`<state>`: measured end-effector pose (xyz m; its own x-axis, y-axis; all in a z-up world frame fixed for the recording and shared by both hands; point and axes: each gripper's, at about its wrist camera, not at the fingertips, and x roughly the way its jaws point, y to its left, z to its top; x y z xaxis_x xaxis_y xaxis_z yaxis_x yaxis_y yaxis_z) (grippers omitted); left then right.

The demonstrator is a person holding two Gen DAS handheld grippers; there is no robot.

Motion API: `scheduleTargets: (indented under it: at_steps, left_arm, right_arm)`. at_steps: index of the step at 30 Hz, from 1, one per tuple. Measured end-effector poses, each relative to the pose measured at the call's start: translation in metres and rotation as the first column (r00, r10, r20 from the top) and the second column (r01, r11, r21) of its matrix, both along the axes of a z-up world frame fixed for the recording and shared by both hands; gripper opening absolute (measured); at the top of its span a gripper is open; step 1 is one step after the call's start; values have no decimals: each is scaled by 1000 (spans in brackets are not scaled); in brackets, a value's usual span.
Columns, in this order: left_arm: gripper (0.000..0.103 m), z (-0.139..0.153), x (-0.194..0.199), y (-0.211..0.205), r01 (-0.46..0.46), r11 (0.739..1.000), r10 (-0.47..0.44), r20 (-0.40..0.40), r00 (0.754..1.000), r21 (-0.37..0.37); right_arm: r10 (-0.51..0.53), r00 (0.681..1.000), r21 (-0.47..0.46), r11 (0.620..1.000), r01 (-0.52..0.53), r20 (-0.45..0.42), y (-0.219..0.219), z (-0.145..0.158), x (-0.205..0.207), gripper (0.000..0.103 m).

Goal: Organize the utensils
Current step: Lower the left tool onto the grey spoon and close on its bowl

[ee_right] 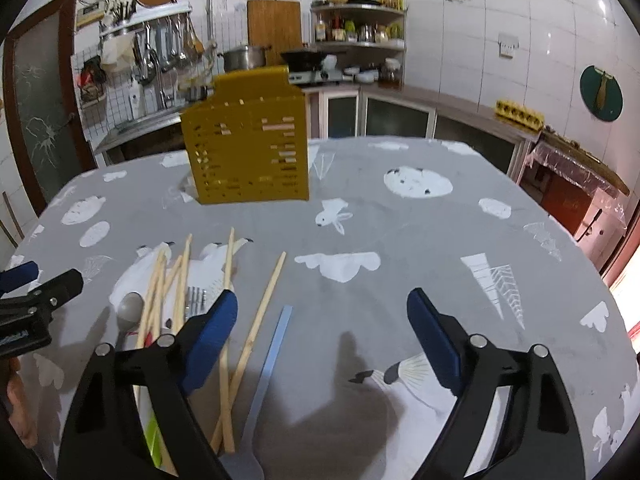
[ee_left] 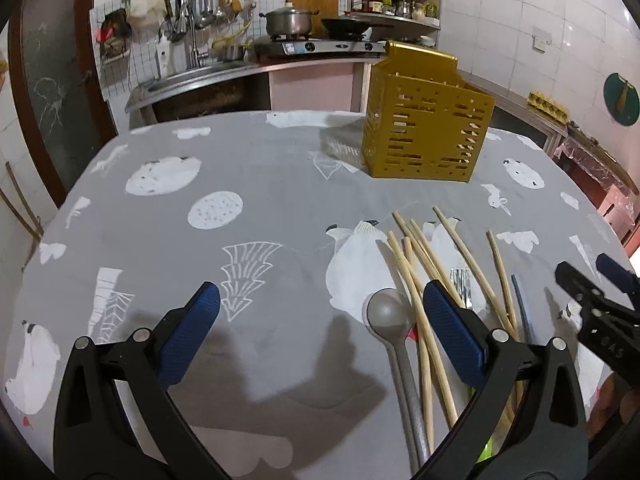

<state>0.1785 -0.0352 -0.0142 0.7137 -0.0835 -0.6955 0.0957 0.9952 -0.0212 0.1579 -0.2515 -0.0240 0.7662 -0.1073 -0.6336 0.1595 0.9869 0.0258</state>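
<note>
A perforated yellow utensil holder [ee_left: 424,136] [ee_right: 248,152] stands upright at the far side of the table. Nearer lies a loose pile: several wooden chopsticks [ee_left: 416,280] [ee_right: 184,276], a grey spoon [ee_left: 390,312] [ee_right: 130,306], a metal fork [ee_left: 460,280] [ee_right: 195,298] and a blue-handled utensil [ee_left: 522,304] [ee_right: 276,344]. My left gripper [ee_left: 320,292] is open above bare cloth, its right finger over the pile. My right gripper [ee_right: 323,297] is open, hovering over the blue handle and one chopstick without touching them.
The table wears a grey cloth [ee_left: 280,184] with white prints. Something green [ee_right: 154,436] lies under the chopsticks' near ends. Behind the table runs a kitchen counter with a pot [ee_left: 288,20], a stove and a corner shelf of jars [ee_right: 356,32].
</note>
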Motion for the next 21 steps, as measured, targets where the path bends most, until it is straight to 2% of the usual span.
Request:
scheduleTargets:
  at_steps: [2,8,14,21]
  left_arm:
    - [98,-6,3,-3,13,1000,-13,-26,1000,-5]
    - [98,-30,12,-11,-2,1000,5,-96,995,29]
    - [98,-44,19,-8,-18,1000,21,-126,992,25]
    - [97,-48,17,-20,24,999,-17,-133,991,49]
  right_arm:
    - [0,1000,4,1000,0,-24,2,-5,7,81]
    - [0,997,10,1000,1,-75,2,-19,19,81]
    - [-2,995,6,1000,3,-99,3,-28,22,81]
    - [-5,994,22,1000,7,-109,-1,-32,23,81]
